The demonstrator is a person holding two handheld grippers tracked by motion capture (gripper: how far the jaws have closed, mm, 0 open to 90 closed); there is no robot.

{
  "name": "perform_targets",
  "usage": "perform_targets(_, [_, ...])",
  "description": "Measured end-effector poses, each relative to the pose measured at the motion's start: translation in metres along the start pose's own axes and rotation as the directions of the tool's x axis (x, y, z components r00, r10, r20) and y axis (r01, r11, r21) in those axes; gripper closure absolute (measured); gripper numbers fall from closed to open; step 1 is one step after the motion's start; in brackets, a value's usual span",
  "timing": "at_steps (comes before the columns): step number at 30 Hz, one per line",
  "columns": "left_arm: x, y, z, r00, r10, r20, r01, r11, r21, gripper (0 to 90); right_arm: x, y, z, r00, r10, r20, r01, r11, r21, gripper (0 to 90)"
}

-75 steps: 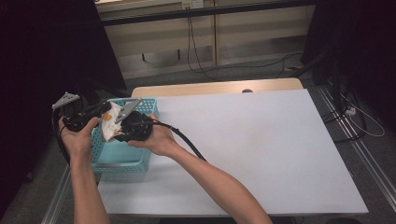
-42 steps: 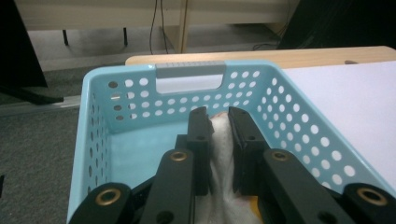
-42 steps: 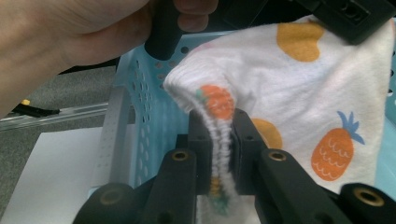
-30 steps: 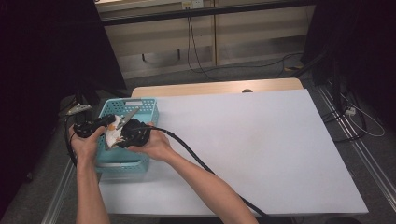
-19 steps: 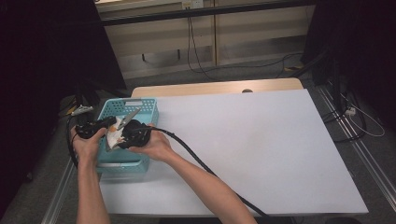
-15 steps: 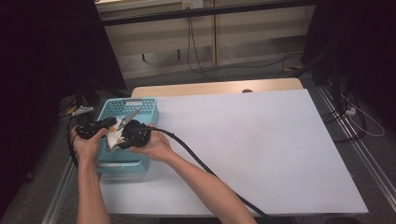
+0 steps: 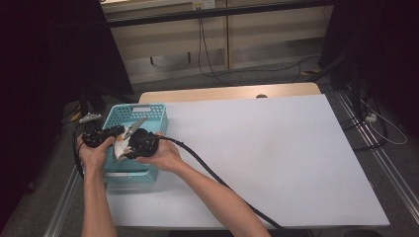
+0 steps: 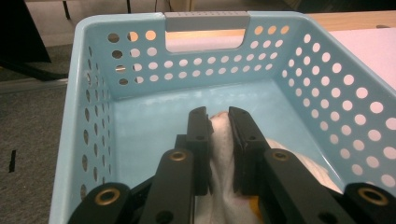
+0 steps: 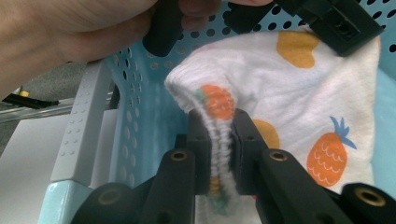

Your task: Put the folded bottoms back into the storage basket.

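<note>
Over the basket (image 7: 148, 112), both tools pinch one cloth (image 9: 299, 79). Left tool (image 8: 218, 122) and right tool (image 9: 218, 126) grip separate edges, probably to lift it out spread

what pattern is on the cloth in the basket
White cloth with orange pineapples and yellow shapes, clearest in the right gripper view.

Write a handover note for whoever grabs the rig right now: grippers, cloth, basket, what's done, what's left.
Left gripper: shut on the cloth, inside the basket.
Right gripper: shut on a folded edge of the cloth, above the basket.
Cloth: white, fruit print, held between both grippers over the blue basket at the table's left edge.
Done: both grips are set.
Left: probably lift the cloth out onto the table, or lower it and release; unclear which.
</note>
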State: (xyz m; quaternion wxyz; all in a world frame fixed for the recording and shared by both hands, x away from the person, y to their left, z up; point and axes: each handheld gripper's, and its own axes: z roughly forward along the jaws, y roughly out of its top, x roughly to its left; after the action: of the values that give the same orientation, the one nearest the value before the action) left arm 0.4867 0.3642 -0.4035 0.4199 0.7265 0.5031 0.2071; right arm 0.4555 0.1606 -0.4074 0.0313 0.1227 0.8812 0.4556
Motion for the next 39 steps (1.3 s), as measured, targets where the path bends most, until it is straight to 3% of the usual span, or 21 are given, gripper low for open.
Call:
perform_targets(10, [0.001, -0.001, 0.0, 0.9999, -0.011, -0.012, 0.011, 0.9999, -0.012, 74.3, 0.0, -0.001, 0.001, 0.9999, 0.011, -0.008, -0.011, 1.0, -0.013, 74.6])
perform_targets(14, [0.002, 0.0, -0.001, 0.9993, -0.03, -0.024, 0.03, 0.9992, -0.028, 61.6, -0.001, -0.001, 0.001, 0.9997, 0.021, -0.007, -0.021, 1.0, -0.022, 67.3])
perform_targets(18, [0.004, 0.001, -0.004, 0.9963, -0.063, -0.059, 0.06, 0.9964, -0.06, 39.2, -0.002, 0.0, -0.001, 0.9992, 0.033, 0.023, -0.032, 0.999, -0.035, 53.2])
perform_targets(28, [0.0, 0.007, -0.01, 0.9945, -0.041, -0.096, 0.031, 0.994, -0.105, 9.7, -0.005, -0.003, -0.008, 0.9979, 0.045, 0.046, -0.042, 0.998, -0.055, 38.5])
perform_targets(33, [-0.003, 0.01, -0.012, 0.9955, -0.011, -0.094, 0.0, 0.9938, -0.111, 4.3, -0.004, -0.003, -0.01, 0.9977, 0.05, 0.046, -0.046, 0.996, -0.076, 32.8])
perform_targets(39, [-0.002, 0.008, -0.018, 0.9952, -0.013, -0.097, 0.0, 0.9912, -0.132, 3.6, -0.004, -0.003, -0.015, 0.9957, 0.067, 0.064, -0.06, 0.993, -0.103, 22.4])
